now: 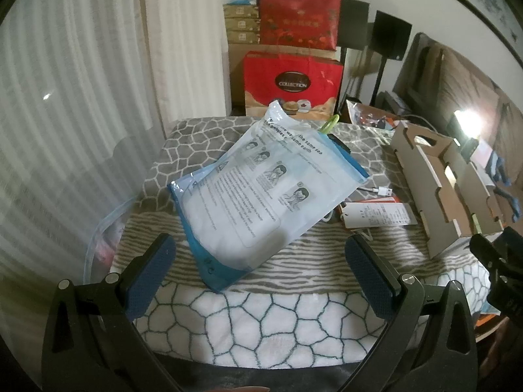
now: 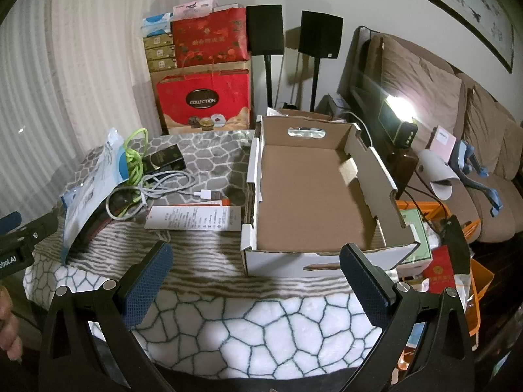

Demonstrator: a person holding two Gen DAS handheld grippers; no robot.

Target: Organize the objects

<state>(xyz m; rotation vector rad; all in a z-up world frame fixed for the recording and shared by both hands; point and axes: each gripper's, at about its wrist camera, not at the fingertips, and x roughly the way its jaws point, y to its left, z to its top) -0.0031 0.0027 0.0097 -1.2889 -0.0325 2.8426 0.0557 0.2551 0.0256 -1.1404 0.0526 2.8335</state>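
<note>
A clear and blue plastic bag of face masks point(image 1: 258, 192) lies tilted on the patterned blanket point(image 1: 268, 313), propped on other items. My left gripper point(image 1: 260, 261) hovers open just in front of its near corner, nothing between the fingers. The same mask bag point(image 2: 91, 183) stands at the left in the right wrist view. Beside it lie a green cord point(image 2: 132, 160), a white USB cable point(image 2: 170, 186), a dark small box point(image 2: 165, 160) and a white paper tag point(image 2: 193, 217). My right gripper point(image 2: 256, 261) is open before an empty cardboard box point(image 2: 313, 196).
Red gift bags point(image 2: 209, 98) and stacked boxes stand behind the table by the curtain. Two black speakers point(image 2: 320, 32) are on stands. A brown sofa point(image 2: 457, 124) with a bright lamp point(image 2: 398, 107) is at the right. Orange bins point(image 2: 470, 281) sit beside the table's right edge.
</note>
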